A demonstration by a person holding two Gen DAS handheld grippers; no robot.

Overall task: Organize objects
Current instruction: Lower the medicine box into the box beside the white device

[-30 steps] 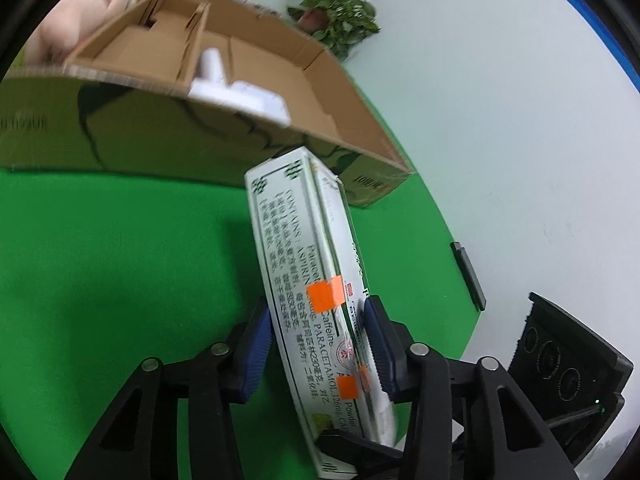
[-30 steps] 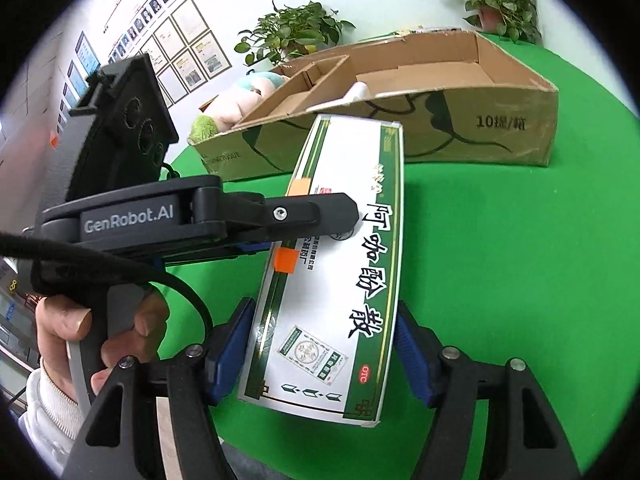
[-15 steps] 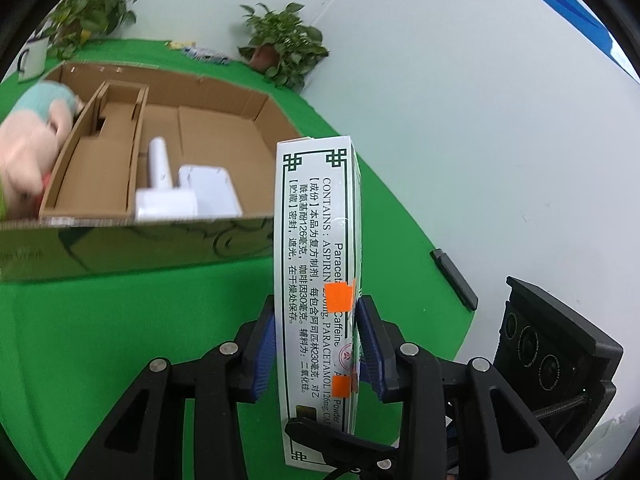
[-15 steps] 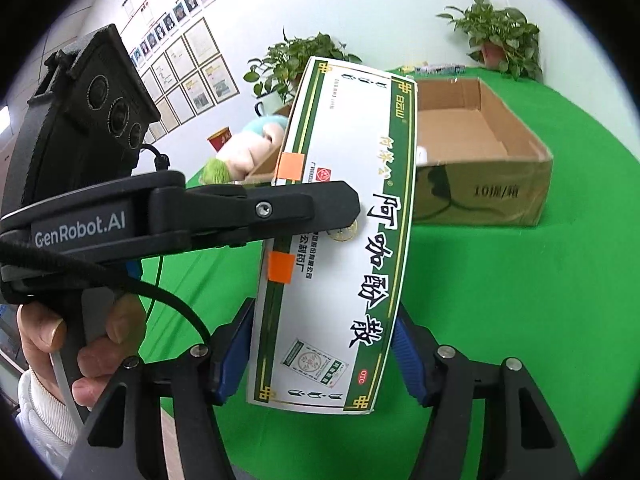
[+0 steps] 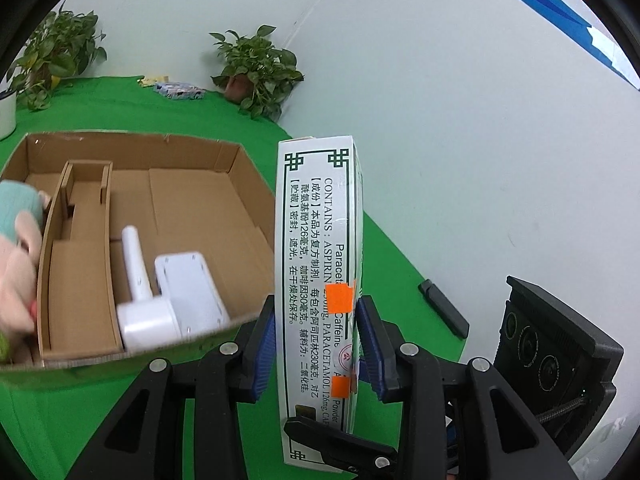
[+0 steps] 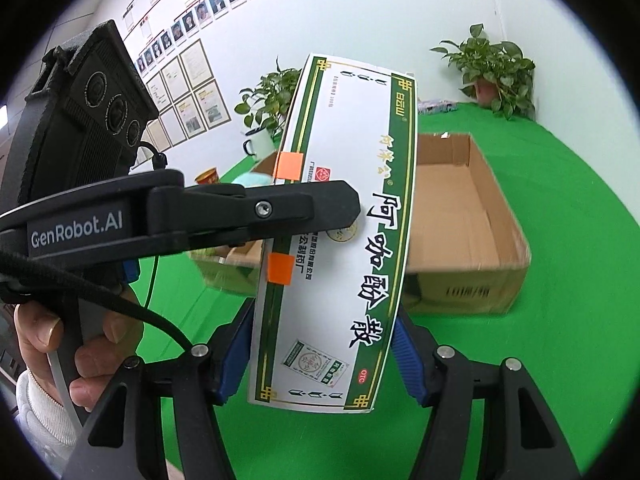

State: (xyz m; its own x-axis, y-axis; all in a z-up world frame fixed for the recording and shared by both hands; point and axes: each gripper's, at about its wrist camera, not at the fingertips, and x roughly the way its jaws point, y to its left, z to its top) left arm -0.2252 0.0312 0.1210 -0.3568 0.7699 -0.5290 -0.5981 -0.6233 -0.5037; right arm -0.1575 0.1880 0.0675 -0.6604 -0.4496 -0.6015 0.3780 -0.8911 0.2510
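Observation:
A white and green medicine box (image 5: 318, 272) with orange stickers is held upright in the air by both grippers. My left gripper (image 5: 316, 344) is shut on its narrow sides. My right gripper (image 6: 324, 356) is shut across its broad printed face (image 6: 340, 240); the left gripper's finger (image 6: 256, 212) crosses that face. Below and beyond stands an open cardboard box (image 5: 192, 208) with dividers on the green table. It holds a white handheld device (image 5: 168, 292). The cardboard box also shows in the right wrist view (image 6: 472, 236).
A plush toy (image 5: 16, 256) lies at the cardboard box's left end. Potted plants (image 5: 256, 68) stand at the back by the white wall. A black bar (image 5: 442, 308) lies near the table's right edge. A white mug (image 6: 260, 144) and a red cup (image 6: 208, 178) stand at the back left.
Both grippers have lifted the medicine box higher and turned it upright. The view now looks down into the cardboard box, which appears lower and closer.

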